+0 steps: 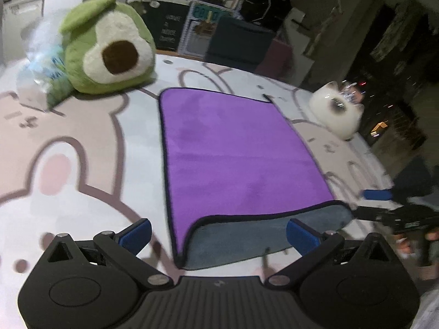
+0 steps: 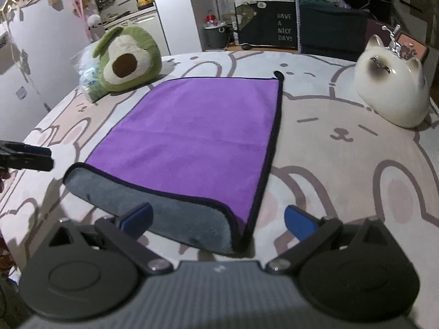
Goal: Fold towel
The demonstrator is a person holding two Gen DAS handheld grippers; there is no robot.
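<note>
A purple towel (image 1: 236, 148) with a black hem lies flat on the bunny-print table cover (image 1: 68, 148). Its near edge is turned over and shows the grey underside (image 1: 247, 235). My left gripper (image 1: 218, 234) is open, its blue pads either side of the towel's near left corner, just above it. In the right wrist view the towel (image 2: 197, 134) shows the same grey flap (image 2: 175, 213). My right gripper (image 2: 218, 220) is open over the near right corner. The right gripper also shows in the left wrist view (image 1: 384, 205), and the left gripper at the left edge of the right wrist view (image 2: 27, 159).
A green avocado plush (image 1: 107, 46) and a plastic bag (image 1: 41, 68) sit at the far left of the table. A white ceramic cat (image 2: 392, 90) stands at the far right. Dark furniture and shelves lie beyond the table's far edge.
</note>
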